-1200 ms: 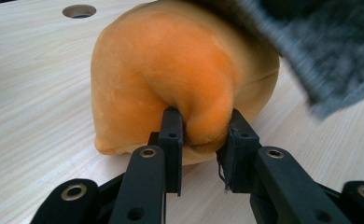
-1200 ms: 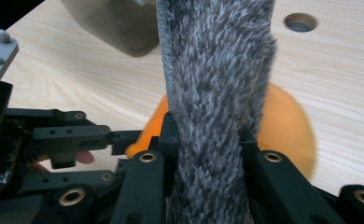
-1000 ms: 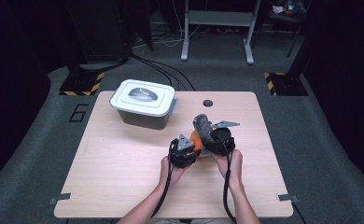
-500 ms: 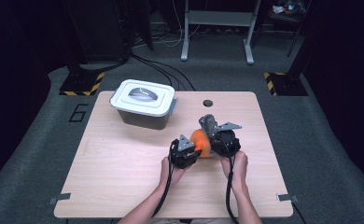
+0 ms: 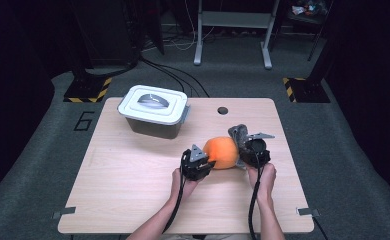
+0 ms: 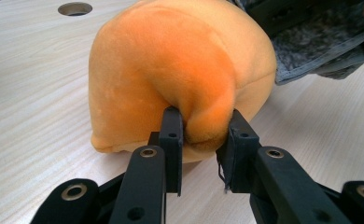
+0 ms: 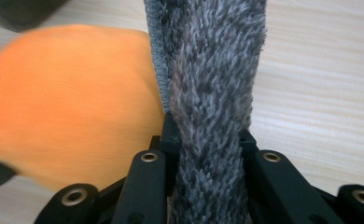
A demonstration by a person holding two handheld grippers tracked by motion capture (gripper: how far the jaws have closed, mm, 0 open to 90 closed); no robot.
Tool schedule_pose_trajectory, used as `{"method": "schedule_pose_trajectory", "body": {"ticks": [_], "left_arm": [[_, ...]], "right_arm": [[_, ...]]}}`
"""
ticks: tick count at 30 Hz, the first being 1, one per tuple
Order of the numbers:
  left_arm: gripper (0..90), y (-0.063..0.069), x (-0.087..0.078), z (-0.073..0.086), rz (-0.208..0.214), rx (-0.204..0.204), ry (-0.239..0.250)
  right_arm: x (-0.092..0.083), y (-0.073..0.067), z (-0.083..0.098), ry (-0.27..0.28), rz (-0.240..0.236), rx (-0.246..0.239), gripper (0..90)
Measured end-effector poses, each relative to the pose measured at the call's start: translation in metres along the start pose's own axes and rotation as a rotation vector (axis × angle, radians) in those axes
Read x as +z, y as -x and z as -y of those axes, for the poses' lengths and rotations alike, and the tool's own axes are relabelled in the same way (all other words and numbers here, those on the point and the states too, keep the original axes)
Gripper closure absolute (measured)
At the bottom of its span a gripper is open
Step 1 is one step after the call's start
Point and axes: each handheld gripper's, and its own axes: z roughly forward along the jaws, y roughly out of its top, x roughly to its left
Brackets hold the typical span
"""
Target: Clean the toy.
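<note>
Left gripper pinches a fold of the orange plush ball, mid-table. Right gripper is clamped on the grey fuzzy cloth beside it. Pull apart slowly, grips firm, ball low.

Overhead view; two close jaw-level views

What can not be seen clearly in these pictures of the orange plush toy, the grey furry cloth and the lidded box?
- Round orange plush toy: its far side is hidden by its own bulk in the left gripper view; blurred in the right gripper view.
- Grey furry cloth: cut off by the top edge in the right gripper view, so its full shape is unclear.
- White-lidded plastic box: the lid hides its contents in the high view.
</note>
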Motion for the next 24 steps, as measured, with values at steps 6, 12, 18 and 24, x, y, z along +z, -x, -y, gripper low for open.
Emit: {"method": "schedule_pose_trajectory", "body": {"ticks": [6,12,18,24], "left_arm": [[72.6,0.000,0.000,0.001,-0.002,-0.002,0.002],[72.6,-0.001,0.000,0.001,-0.004,-0.008,0.001],[72.5,-0.003,-0.001,0.002,-0.005,-0.019,0.004],[72.4,-0.006,-0.001,0.002,-0.005,-0.019,0.005]], "right_arm": [[0.015,0.011,0.007,-0.046,0.012,0.038,73.5],[0.036,0.017,0.014,-0.124,0.013,0.044,73.5],[0.035,0.019,0.015,-0.123,-0.002,0.059,73.1],[0.000,0.012,0.007,-0.025,-0.015,0.044,73.1]]}}
